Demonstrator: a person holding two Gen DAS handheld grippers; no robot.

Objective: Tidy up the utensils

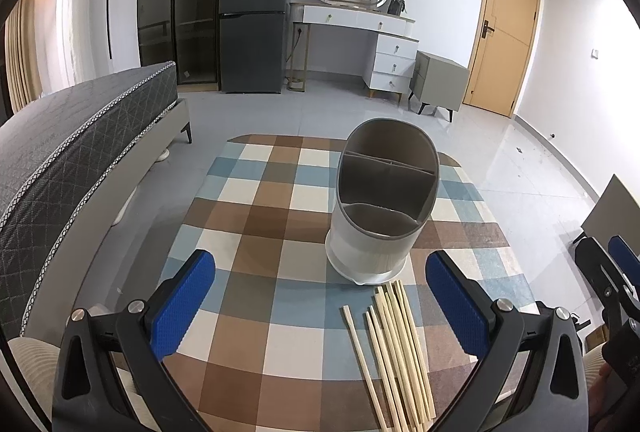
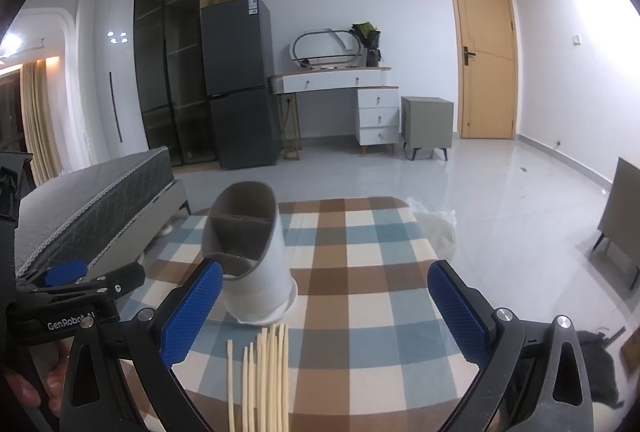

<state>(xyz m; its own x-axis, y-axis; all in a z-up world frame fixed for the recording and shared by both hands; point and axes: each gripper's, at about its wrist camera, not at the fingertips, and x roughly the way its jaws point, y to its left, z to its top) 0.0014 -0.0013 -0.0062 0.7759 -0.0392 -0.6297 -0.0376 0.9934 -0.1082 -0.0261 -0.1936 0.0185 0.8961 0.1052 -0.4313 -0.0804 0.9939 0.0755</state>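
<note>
Opening step judged: nothing gripped yet. Left gripper (image 1: 320,306) and right gripper (image 2: 325,310) held wide apart, empty. Chopsticks (image 1: 394,352) laid on checked tablecloth (image 1: 256,216), just before holder (image 1: 384,199); compartments seemingly empty. Next: one stick pinched, dropped upright.

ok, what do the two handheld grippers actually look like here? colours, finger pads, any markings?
Both match: the left gripper and right gripper have black, angular frames with triangular cut-outs and silver round pivot bolts. Each finger carries a blue pad with a fine diamond-grid texture. White "GenRobot" lettering shows on the left unit's black body, seen from the right wrist view. No cables visible. No sleeves in view.
</note>
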